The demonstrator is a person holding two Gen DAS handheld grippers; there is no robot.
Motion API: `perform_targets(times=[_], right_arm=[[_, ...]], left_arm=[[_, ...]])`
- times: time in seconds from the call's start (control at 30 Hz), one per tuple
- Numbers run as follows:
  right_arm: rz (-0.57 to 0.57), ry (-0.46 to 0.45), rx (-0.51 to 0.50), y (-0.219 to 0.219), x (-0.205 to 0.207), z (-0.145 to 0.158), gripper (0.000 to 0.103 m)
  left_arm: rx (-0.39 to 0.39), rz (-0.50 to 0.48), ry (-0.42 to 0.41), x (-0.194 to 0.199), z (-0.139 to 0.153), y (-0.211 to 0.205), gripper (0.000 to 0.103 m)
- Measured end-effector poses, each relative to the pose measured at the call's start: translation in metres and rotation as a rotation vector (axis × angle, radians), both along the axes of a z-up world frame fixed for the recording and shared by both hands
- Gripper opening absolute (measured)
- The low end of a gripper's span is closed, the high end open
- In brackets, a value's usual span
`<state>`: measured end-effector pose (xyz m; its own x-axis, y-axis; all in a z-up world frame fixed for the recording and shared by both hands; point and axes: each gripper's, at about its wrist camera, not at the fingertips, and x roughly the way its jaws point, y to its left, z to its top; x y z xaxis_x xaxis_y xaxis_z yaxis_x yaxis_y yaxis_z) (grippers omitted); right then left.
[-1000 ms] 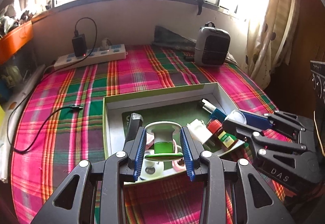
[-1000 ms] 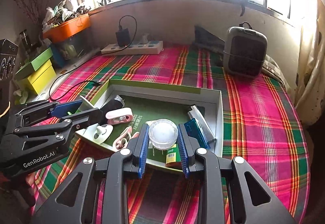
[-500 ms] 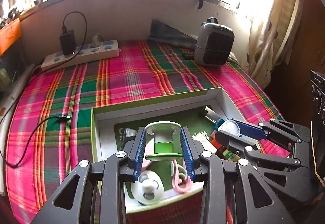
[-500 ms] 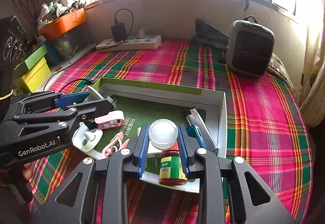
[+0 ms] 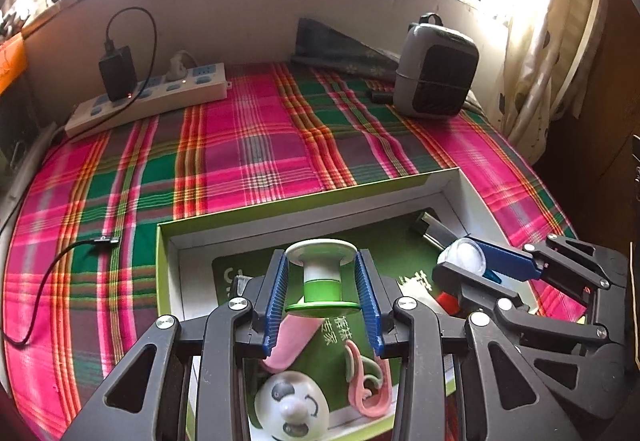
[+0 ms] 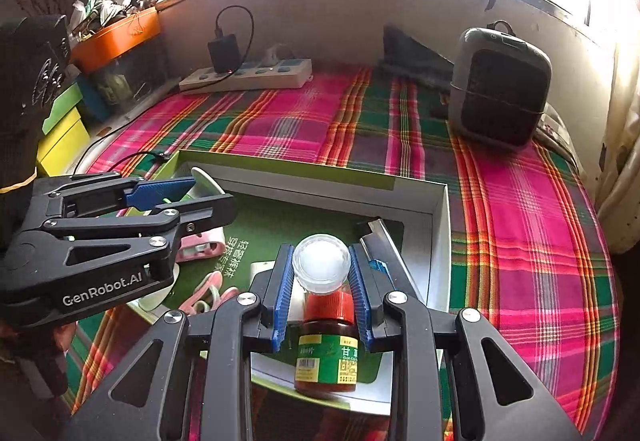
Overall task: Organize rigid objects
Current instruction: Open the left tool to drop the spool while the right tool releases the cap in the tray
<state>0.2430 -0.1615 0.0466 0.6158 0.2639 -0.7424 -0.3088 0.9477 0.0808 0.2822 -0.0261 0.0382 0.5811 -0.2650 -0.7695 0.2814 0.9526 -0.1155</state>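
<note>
Now | L gripper (image 5: pixel 322 291) clamps green spool (image 5: pixel 321 281) mid-frame over box (image 5: pixel 280 217) | R gripper (image 6: pixel 322 279) clamps clear-lidded jar (image 6: pixel 321 263), lower centre | step: carrying both | next prob: pick spots outside box, set down upright

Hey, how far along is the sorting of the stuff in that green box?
Nothing looks sorted yet: the plaid cloth outside the green box carries none of its items. In hand: the left gripper clamps a green-and-white spool, and the right gripper clamps a clear round jar. Left inside: the brown medicine bottle, panda toy, and pink pieces.
</note>
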Motion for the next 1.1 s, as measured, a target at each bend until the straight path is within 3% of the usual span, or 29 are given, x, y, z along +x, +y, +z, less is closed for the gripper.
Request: perform_targets(times=[1.1], right_arm=[[-0.014, 0.004, -0.053, 0.0, 0.011, -0.011, 0.029]], left_arm=[[0.023, -0.019, 0.068, 0.022, -0.028, -0.012, 0.033]])
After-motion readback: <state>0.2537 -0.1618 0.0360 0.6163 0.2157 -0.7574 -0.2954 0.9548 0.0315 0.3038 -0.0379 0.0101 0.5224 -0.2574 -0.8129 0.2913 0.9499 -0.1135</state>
